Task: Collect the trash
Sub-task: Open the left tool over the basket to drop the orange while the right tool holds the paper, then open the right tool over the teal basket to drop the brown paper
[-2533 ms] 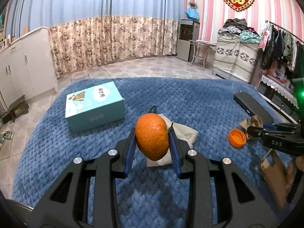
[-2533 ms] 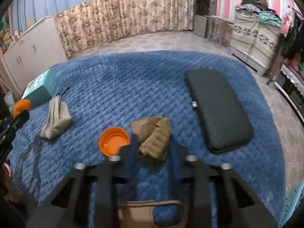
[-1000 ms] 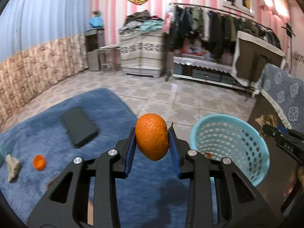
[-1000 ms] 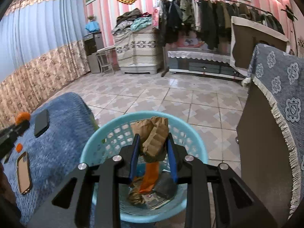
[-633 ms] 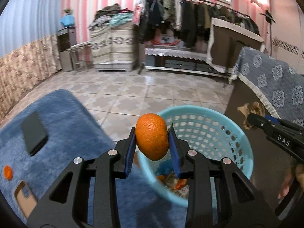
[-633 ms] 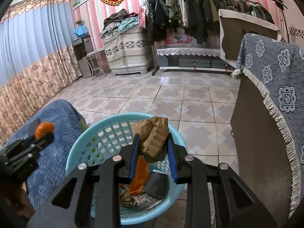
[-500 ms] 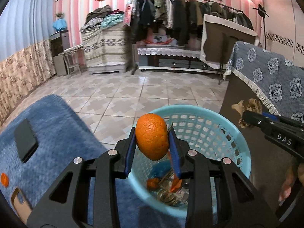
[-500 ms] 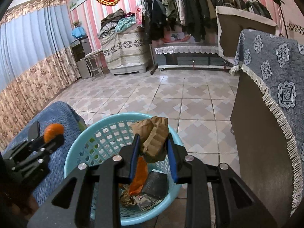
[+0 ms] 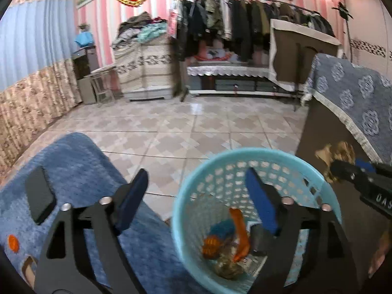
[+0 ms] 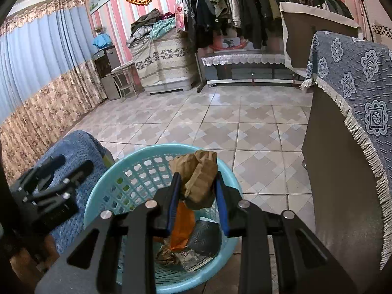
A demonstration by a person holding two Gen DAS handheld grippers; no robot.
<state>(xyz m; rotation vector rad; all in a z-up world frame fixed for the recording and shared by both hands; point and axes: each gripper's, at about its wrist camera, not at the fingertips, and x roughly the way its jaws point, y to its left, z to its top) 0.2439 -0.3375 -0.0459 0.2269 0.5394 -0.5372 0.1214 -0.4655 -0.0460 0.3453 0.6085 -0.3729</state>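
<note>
A light blue plastic basket [image 9: 245,154] stands on the tiled floor by the blue-covered table; it also shows in the right wrist view [image 10: 137,161]. My left gripper [image 9: 196,196] is open and empty above the basket's left rim. The orange [image 9: 210,243] lies in the basket among other trash. My right gripper [image 10: 198,201] is shut on a crumpled brown paper [image 10: 198,181] and holds it over the basket. The right gripper with the paper [image 9: 338,156] shows at the right of the left wrist view.
The blue-covered table [image 9: 73,161] at the left holds a black pad [image 9: 39,193], an orange cap [image 9: 12,242] and a phone-like item [image 9: 28,268]. A dark cabinet with a patterned blue cloth [image 10: 355,98] stands right of the basket. A clothes rack stands at the far wall.
My left gripper has opened and the orange has dropped into the basket. My right gripper still holds the brown paper over the basket.
</note>
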